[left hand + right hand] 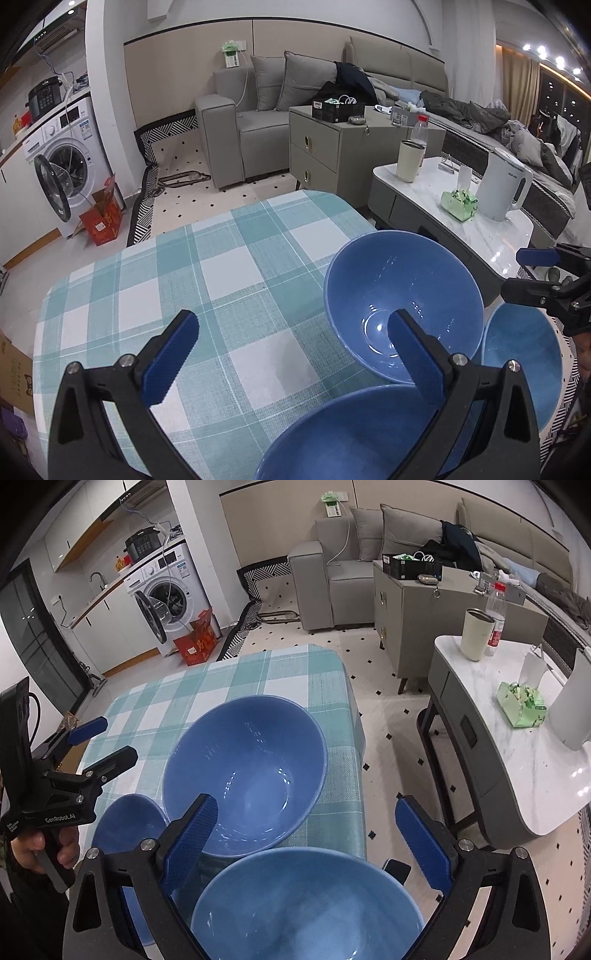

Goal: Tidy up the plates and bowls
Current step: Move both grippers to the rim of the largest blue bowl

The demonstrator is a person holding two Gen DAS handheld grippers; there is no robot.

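Both your grippers hang wide open and empty over the checked worktop (184, 266). Your right gripper (306, 843) sits directly above the nearest light-blue bowl (306, 908), with the large blue bowl (245, 771) just beyond. Your left gripper (291, 354) is farther off, left of them; a third bowl (127, 830) lies alongside.

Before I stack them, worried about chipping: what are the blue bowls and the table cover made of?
The bowls look like glazed ceramic: smooth, glossy, with sharp light glints inside, though hard plastic can't be ruled out. The cover looks like woven-textured cloth or vinyl, matte, in a teal check.
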